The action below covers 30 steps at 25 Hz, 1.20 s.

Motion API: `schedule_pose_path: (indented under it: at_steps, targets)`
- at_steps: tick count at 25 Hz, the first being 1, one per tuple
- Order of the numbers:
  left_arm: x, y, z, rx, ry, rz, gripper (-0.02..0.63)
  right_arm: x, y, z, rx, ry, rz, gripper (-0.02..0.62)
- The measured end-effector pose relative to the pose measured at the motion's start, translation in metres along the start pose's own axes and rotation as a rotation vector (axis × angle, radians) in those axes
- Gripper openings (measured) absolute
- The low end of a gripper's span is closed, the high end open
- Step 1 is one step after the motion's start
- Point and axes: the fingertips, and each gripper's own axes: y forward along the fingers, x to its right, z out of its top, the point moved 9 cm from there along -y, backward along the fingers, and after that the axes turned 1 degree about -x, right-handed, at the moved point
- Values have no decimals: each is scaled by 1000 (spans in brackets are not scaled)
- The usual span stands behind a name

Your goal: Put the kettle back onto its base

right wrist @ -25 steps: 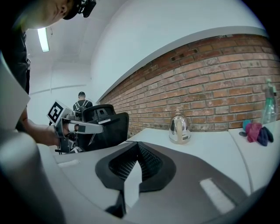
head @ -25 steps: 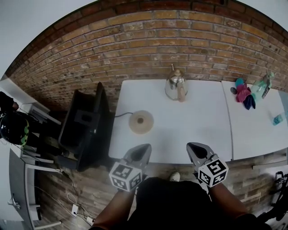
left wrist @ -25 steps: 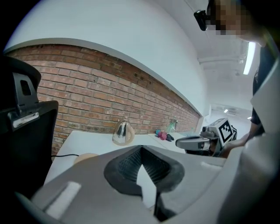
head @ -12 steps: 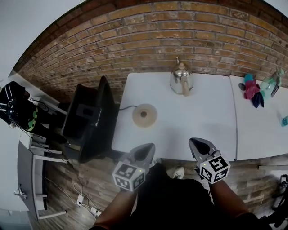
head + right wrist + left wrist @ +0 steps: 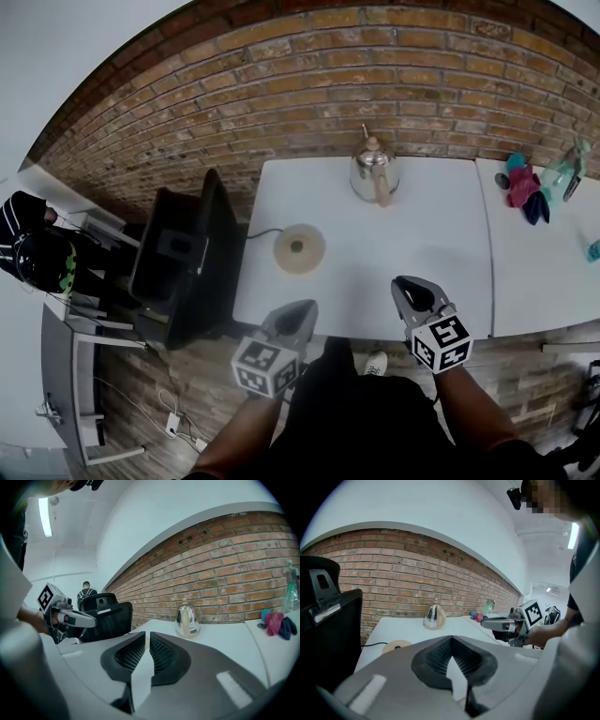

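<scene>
The steel kettle (image 5: 373,173) with a pale handle stands upright near the far edge of the white table (image 5: 422,262), close to the brick wall. Its round beige base (image 5: 298,249) lies empty on the table's left part, apart from the kettle. Both grippers hover at the table's near edge, far from kettle and base. My left gripper (image 5: 298,309) is shut and holds nothing. My right gripper (image 5: 410,286) reaches over the edge; its jaws have just been opening to a narrow slit with nothing between them. The kettle (image 5: 188,620) shows straight ahead in the right gripper view.
A black office chair (image 5: 178,258) stands left of the table, and the base's cable (image 5: 258,236) runs toward it. On a second white table at the right lie coloured cloths (image 5: 520,197) and a spray bottle (image 5: 572,169). The floor is brick-patterned.
My right gripper has moved forward a little, over the table's near edge. The left gripper has stayed about where it was. Kettle and base have not moved.
</scene>
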Motion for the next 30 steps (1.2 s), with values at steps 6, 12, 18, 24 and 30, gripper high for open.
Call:
schedule_pose_path:
  at_steps: [6, 12, 18, 24, 30]
  targets:
    - [-11, 19, 5, -6, 3, -26, 1, 12, 16, 6, -2, -1, -44, 66]
    - [-31, 33, 3, -25, -6, -53, 0, 21, 38, 11, -29, -4, -77, 83]
    - [-56, 45, 8, -25, -13, -69, 2, 29, 63, 20, -55, -6, -128, 123]
    - [-82, 55, 13, -5, -5, -95, 2, 48, 93, 35, -61, -20, -208, 143]
    - [-109, 64, 19, 7, -23, -110, 0, 70, 124, 45, -91, -10, -279, 177]
